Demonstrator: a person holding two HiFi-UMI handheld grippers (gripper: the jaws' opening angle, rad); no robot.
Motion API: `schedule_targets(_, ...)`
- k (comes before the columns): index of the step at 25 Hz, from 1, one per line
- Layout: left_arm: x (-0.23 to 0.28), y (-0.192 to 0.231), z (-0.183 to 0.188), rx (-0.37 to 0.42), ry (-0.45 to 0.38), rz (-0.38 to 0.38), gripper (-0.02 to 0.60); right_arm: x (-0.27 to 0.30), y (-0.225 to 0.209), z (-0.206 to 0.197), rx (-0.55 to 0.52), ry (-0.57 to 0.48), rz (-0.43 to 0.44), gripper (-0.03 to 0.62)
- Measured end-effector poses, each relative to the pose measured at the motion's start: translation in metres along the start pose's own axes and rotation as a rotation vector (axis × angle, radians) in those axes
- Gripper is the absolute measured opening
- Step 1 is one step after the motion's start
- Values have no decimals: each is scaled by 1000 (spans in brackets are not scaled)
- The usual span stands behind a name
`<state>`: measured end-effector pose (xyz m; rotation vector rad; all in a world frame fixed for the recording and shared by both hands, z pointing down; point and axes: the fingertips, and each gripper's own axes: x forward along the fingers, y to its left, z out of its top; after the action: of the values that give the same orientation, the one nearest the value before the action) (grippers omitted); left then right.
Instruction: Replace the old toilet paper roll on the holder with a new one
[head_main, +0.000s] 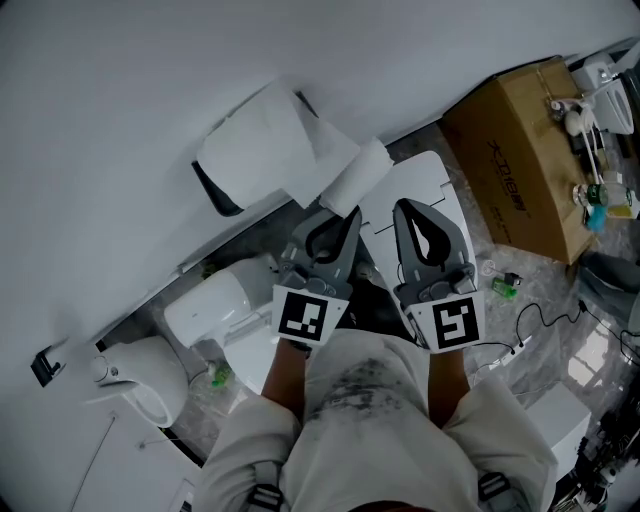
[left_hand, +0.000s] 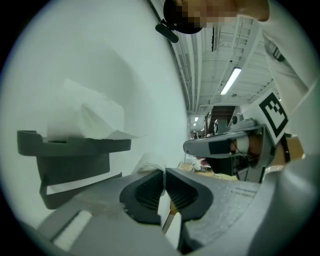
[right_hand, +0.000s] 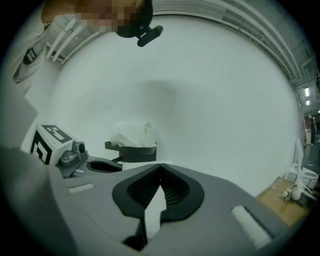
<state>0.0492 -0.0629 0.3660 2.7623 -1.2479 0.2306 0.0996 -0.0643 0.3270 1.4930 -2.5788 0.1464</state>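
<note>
A black wall holder (head_main: 216, 191) carries a bulky white wad of toilet paper (head_main: 262, 146) on top. In the left gripper view the holder (left_hand: 70, 150) and its paper (left_hand: 85, 116) are to the left, a little ahead of the jaws. My left gripper (head_main: 338, 212) is shut on a white toilet paper roll (head_main: 358, 176), which sticks out past the fingertips just right of the holder; crumpled white paper (left_hand: 149, 162) shows between the pads. My right gripper (head_main: 424, 228) hangs beside it, shut with nothing in it. From the right gripper (right_hand: 160, 169) the holder (right_hand: 131, 150) lies ahead left.
A white toilet (head_main: 214, 306) stands below left against the wall. A cardboard box (head_main: 520, 160) with small items on it sits at the right. A white folded panel (head_main: 425, 185) lies under the grippers. A green bottle (head_main: 503, 288) and a cable (head_main: 535, 322) lie on the marbled floor.
</note>
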Motion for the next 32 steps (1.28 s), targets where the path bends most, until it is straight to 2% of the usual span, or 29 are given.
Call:
schedule_targets(10, -52, 13, -4, -54, 12, 40, 17, 10, 32, 38, -62, -63, 73, 5)
schedule_targets(17, -83, 17, -12, -110, 31, 54, 17, 28, 63, 63, -158, -90, 157, 60)
schedule_targets(25, -115, 35, -18, -165, 49, 95, 17, 55, 94, 72, -270, -34, 260, 150)
schedule_targets(28, -124, 44, -20, -174, 52, 109, 17, 64, 102, 77, -282, -25, 303, 208)
schedule_targets(32, -131, 54, -19, -172, 50, 115, 17, 75, 106, 83, -364, -14, 301, 276)
